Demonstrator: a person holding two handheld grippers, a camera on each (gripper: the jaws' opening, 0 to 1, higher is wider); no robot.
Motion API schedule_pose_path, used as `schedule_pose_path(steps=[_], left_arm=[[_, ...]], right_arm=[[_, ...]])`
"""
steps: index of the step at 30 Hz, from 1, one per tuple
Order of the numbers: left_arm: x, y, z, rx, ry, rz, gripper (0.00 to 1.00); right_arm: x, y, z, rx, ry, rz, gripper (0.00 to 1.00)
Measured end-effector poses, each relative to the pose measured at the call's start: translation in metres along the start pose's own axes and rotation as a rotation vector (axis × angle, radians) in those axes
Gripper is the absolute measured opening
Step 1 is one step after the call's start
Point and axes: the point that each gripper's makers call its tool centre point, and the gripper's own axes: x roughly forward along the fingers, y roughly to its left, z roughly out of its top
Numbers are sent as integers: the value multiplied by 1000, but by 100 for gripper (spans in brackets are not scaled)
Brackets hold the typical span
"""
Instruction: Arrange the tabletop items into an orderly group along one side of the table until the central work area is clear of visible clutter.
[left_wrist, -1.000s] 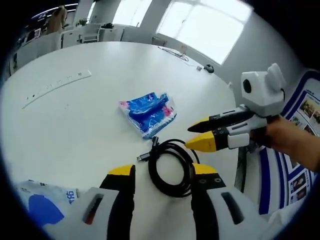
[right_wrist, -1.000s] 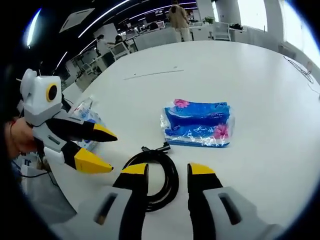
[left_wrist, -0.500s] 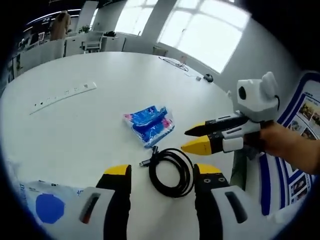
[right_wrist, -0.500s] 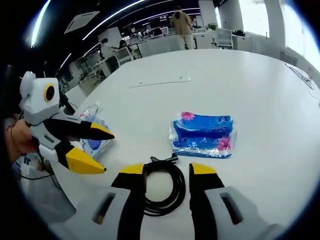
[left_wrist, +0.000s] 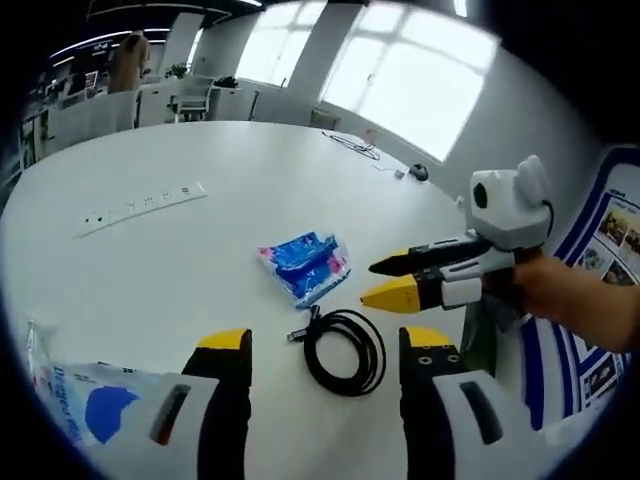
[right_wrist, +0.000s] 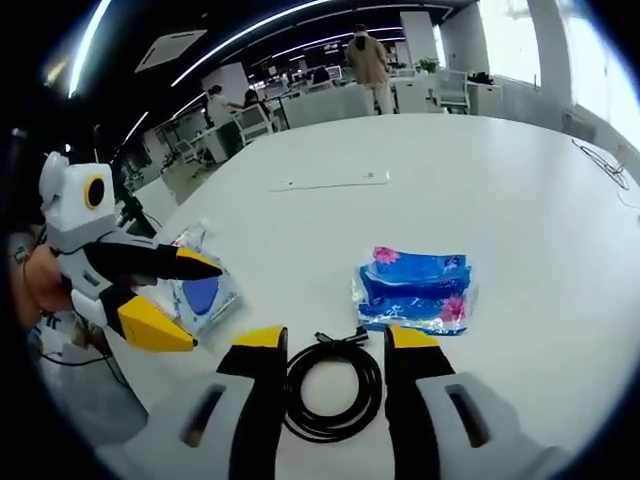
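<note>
The coiled black cable (right_wrist: 330, 388) lies on the white table (right_wrist: 500, 200) between the right gripper's (right_wrist: 329, 343) parted, empty jaws; the blue tissue pack (right_wrist: 415, 290) sits just beyond. The left gripper (left_wrist: 322, 343) hovers over it, jaws apart, empty

Over the last second I have drawn both grippers back and upward: my left gripper (left_wrist: 322, 350) and right gripper (right_wrist: 327, 343) now stand farther from the coiled black cable (left_wrist: 345, 351), which lies unmoved on the surface (left_wrist: 180, 260).
</note>
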Motion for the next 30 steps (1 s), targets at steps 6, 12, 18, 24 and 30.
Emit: schedule_pose_path(steps=[6, 12, 18, 24, 30], left_arm=[[-13, 5, 6, 11, -25, 4, 64], [-30, 16, 11, 3, -54, 27, 65], [-49, 27, 16, -5, -84, 49, 66], [-69, 39, 19, -13, -110, 79, 67], [-89, 52, 17, -23, -126, 107, 67]], right_arm=[[0, 9, 8, -1, -16, 16, 40], [2, 21, 18, -20, -28, 32, 42], [5, 36, 27, -36, -37, 53, 43], [10, 54, 33, -50, -38, 75, 44], [18, 76, 35, -62, -32, 103, 44]])
